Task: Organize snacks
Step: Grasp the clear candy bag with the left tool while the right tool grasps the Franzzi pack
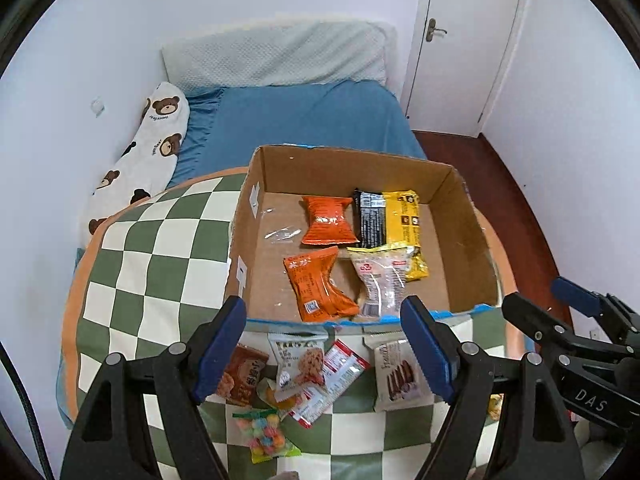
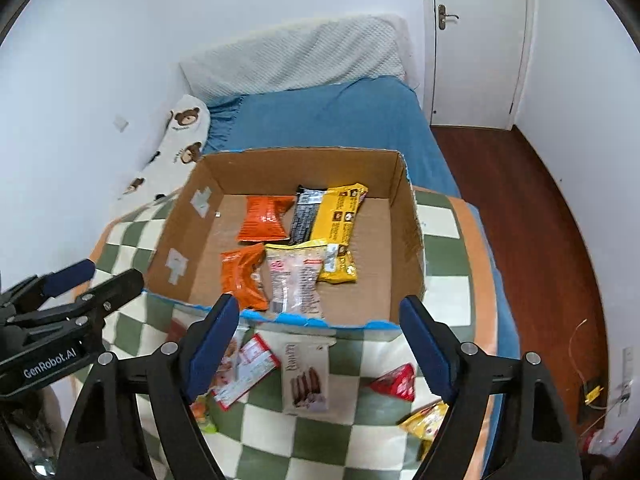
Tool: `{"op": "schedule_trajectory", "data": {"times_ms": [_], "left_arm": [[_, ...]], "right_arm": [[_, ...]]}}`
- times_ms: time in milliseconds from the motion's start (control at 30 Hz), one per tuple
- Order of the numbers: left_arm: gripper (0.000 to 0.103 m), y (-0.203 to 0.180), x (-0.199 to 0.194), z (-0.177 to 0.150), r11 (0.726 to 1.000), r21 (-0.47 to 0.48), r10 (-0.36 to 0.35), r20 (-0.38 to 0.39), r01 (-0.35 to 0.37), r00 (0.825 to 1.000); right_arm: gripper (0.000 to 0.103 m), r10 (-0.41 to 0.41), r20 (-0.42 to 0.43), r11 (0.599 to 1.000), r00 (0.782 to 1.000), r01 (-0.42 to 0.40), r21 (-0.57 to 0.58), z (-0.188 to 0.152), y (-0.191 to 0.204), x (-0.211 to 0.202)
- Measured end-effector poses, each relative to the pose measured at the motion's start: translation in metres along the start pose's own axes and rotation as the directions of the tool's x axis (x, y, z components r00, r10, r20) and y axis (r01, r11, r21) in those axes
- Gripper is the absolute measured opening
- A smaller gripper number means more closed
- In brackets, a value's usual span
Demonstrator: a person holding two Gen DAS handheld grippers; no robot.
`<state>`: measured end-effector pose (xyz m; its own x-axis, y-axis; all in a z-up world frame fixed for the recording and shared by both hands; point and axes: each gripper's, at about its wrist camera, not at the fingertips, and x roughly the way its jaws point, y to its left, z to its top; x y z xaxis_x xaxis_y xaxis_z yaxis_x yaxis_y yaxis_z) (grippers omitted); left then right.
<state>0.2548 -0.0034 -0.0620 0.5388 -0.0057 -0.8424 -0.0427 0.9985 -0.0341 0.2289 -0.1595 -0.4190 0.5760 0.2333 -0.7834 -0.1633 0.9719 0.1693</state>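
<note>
A cardboard box lies on a checked blanket on the bed. It holds two orange packets, a black and yellow packet and a clear packet. On the blanket before the box lie several loose snacks, among them a wafer packet, a red and white packet, a cookie packet and a bag of coloured candy. My left gripper hangs open above them with nothing between its fingers. My right gripper is likewise open and holds nothing.
A red packet and a yellow packet lie on the blanket at the right. A bear-print pillow lies along the left wall. A blue sheet covers the far bed. Wooden floor and a door are to the right.
</note>
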Motion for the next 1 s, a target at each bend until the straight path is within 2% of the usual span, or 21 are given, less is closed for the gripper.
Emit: {"op": "schedule_trajectory", "data": {"times_ms": [133,233,300,433,500,567,633,700,800,867,900,967,1000], "left_arm": [[0.079,0.013,0.0,-0.015,0.999,-0.037,-0.014,-0.045,0.012,0.999],[0.079,0.033,0.014,-0.039,0.998,-0.057,0.024,-0.104,-0.03,0.994],[0.079,0.05,0.032,-0.059,0.995,-0.072,0.059,-0.17,-0.072,0.984],[0.078,0.085,0.075,-0.098,0.983,-0.136,0.076,-0.321,-0.125,0.944],[0.078,0.098,0.1,-0.119,0.976,-0.167,0.059,-0.41,-0.138,0.91],[0.078,0.103,0.118,-0.138,0.973,-0.194,0.022,-0.467,-0.127,0.884],[0.078,0.105,0.133,-0.153,0.971,-0.204,0.007,-0.504,-0.127,0.864],[0.078,0.102,0.149,-0.165,0.973,-0.198,-0.012,-0.55,-0.116,0.835],[0.078,0.103,0.173,-0.179,0.962,-0.258,-0.08,-0.59,-0.093,0.804],[0.076,0.102,0.184,-0.183,0.954,-0.287,-0.101,-0.583,-0.088,0.806],[0.063,0.102,0.187,-0.183,0.951,-0.295,-0.096,-0.571,-0.095,0.816],[0.054,0.102,0.19,-0.183,0.946,-0.307,-0.083,-0.551,-0.109,0.831],[0.054,0.101,0.191,-0.184,0.946,-0.306,-0.08,-0.548,-0.11,0.833]], "right_arm": [[0.085,0.042,-0.032,0.999,0.999,-0.041,0.022,-0.013,-0.001,-0.004],[0.085,0.063,-0.109,0.997,0.992,-0.059,0.044,-0.034,-0.005,0.015],[0.085,0.071,-0.161,0.996,0.984,-0.062,0.058,-0.048,-0.007,0.036],[0.085,0.083,-0.258,0.993,0.962,-0.058,0.102,-0.072,-0.011,0.083],[0.085,0.089,-0.297,0.992,0.951,-0.057,0.113,-0.08,-0.01,0.108],[0.085,0.067,-0.333,0.995,0.941,-0.037,0.097,-0.086,-0.006,0.131],[0.085,0.056,-0.372,0.995,0.927,-0.022,0.094,-0.093,-0.002,0.153],[0.085,0.05,-0.413,0.996,0.91,-0.012,0.094,-0.099,0.001,0.174],[0.081,0.055,-0.449,0.995,0.892,-0.014,0.095,-0.107,0.006,0.195],[0.061,0.048,-0.472,0.997,0.88,-0.012,0.079,-0.112,0.01,0.206],[0.061,0.047,-0.477,0.997,0.878,-0.011,0.078,-0.113,0.01,0.21],[0.06,0.046,-0.468,0.998,0.883,-0.018,0.064,-0.117,0.01,0.208],[0.06,0.04,-0.468,0.999,0.883,-0.02,0.049,-0.119,0.01,0.206]]}}
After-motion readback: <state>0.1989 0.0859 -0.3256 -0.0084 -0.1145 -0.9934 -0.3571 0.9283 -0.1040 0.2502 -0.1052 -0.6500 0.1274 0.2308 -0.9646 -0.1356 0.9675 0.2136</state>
